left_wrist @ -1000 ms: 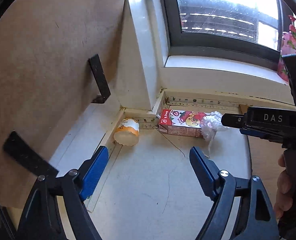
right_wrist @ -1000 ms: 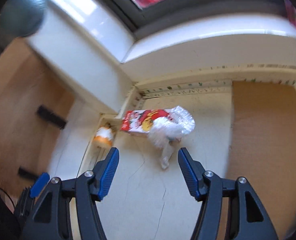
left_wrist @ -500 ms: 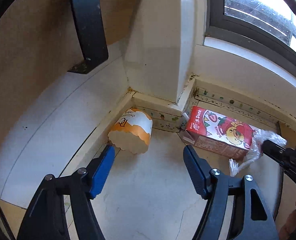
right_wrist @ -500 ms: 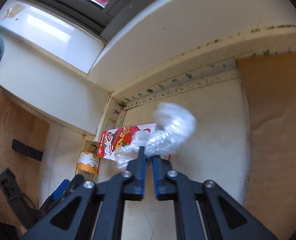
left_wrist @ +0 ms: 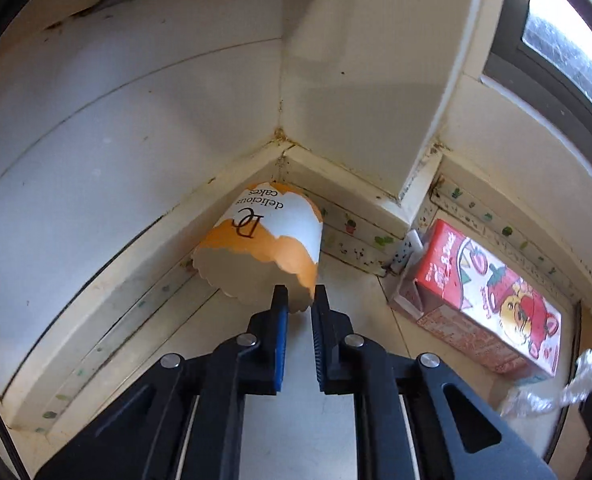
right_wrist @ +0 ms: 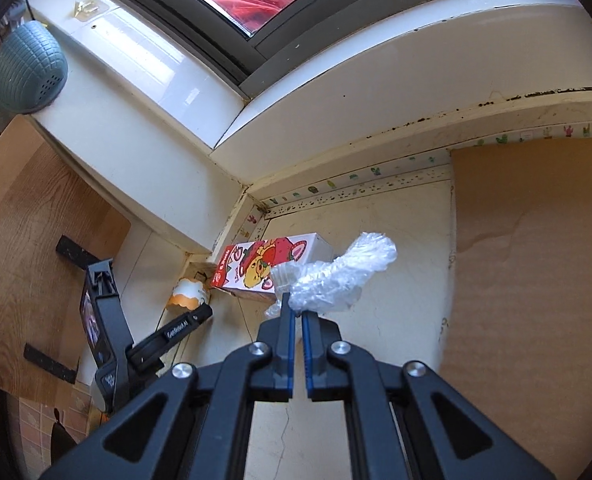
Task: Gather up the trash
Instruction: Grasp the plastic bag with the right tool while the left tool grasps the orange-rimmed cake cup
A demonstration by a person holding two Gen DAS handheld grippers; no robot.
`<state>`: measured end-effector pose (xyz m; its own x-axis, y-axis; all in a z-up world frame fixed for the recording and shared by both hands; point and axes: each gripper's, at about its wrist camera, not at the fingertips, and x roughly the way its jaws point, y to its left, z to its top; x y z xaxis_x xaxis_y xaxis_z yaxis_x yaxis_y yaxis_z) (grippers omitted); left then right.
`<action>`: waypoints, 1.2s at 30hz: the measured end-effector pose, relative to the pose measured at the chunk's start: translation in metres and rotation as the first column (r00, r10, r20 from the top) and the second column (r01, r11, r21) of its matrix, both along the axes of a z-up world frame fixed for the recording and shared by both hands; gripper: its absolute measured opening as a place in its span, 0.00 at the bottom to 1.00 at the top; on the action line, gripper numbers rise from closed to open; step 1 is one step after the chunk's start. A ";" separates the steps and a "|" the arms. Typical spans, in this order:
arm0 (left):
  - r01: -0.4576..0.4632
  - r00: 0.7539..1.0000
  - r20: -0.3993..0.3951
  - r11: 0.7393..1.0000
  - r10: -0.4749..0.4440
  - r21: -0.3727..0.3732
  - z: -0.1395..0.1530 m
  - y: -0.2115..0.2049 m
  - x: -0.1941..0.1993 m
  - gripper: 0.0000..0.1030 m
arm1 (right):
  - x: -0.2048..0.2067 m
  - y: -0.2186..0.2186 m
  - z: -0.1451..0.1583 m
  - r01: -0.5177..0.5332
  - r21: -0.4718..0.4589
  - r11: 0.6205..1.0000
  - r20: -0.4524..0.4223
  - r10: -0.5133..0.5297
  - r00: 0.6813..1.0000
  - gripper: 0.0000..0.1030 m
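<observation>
An orange and white paper cake cup (left_wrist: pixel 263 248) lies on its side in the floor corner. My left gripper (left_wrist: pixel 299 296) is closing, and its pads pinch the cup's scalloped rim. To the right lies a red strawberry drink carton (left_wrist: pixel 484 300) on its side. My right gripper (right_wrist: pixel 296 312) is shut on a crumpled clear plastic wrap (right_wrist: pixel 344 276), held just above the floor in front of the carton (right_wrist: pixel 263 264). The right wrist view also shows the cup (right_wrist: pixel 187 294) with the left gripper (right_wrist: pixel 203 312) at it. The wrap (left_wrist: pixel 576 388) shows at the lower right of the left wrist view.
White walls and a window ledge (right_wrist: pixel 336 120) close off the corner. A wooden board with black brackets (right_wrist: pixel 35 240) stands on the left. Brown cardboard (right_wrist: pixel 536 280) covers the floor on the right. A blue-grey colander (right_wrist: pixel 23 72) hangs at upper left.
My left gripper came down to the cake cup and closed on its rim. My right gripper closed on the plastic wrap and lifted it a little off the floor.
</observation>
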<state>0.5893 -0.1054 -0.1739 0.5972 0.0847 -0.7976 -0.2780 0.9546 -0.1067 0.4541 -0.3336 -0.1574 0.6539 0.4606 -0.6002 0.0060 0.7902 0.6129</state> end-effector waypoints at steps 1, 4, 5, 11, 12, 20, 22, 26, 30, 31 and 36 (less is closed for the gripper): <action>-0.005 1.000 0.010 1.000 0.005 -0.011 0.000 0.001 -0.001 0.05 | -0.002 -0.001 0.000 -0.002 -0.002 1.000 -0.004 0.002 1.000 0.03; -0.002 0.999 0.035 1.000 0.003 -0.022 0.002 0.001 -0.005 0.02 | -0.008 -0.002 0.000 -0.006 -0.013 1.000 -0.005 0.006 1.000 0.03; 0.007 0.999 0.041 1.000 -0.006 -0.025 0.004 0.001 -0.007 0.01 | -0.010 -0.001 0.000 -0.008 -0.013 1.000 -0.005 0.008 1.000 0.03; 0.079 0.995 0.069 0.995 -0.075 -0.066 0.020 -0.008 -0.038 0.00 | -0.027 0.012 0.005 -0.046 -0.027 0.999 0.006 0.046 0.999 0.03; 0.100 0.993 0.073 0.992 -0.095 -0.071 0.024 -0.012 -0.047 0.00 | -0.031 0.015 0.007 -0.056 -0.030 0.998 0.007 0.056 0.998 0.03; 0.203 0.976 0.081 0.979 -0.203 0.008 0.051 -0.032 -0.097 0.04 | -0.070 0.036 0.022 -0.099 -0.052 0.994 0.020 0.101 0.995 0.02; 0.191 0.978 0.079 0.981 -0.193 0.025 0.060 -0.028 -0.098 0.37 | -0.077 0.038 0.026 -0.101 -0.056 0.993 0.026 0.102 0.994 0.02; 0.141 0.984 0.103 0.988 -0.147 0.062 0.069 -0.021 -0.092 0.75 | -0.078 0.038 0.031 -0.103 -0.053 0.993 0.036 0.105 0.994 0.02; 0.133 0.986 0.083 0.982 -0.145 0.135 0.068 -0.022 -0.069 0.76 | -0.071 0.032 0.034 -0.093 -0.040 0.995 0.057 0.095 0.994 0.02; 0.122 0.988 0.077 0.980 -0.136 0.159 0.065 -0.023 -0.061 0.76 | -0.068 0.030 0.034 -0.088 -0.030 0.996 0.062 0.090 0.994 0.02; 0.084 0.994 0.044 0.972 -0.096 0.221 0.049 -0.018 -0.026 0.76 | -0.055 0.026 0.032 -0.083 -0.004 0.997 0.065 0.083 0.994 0.02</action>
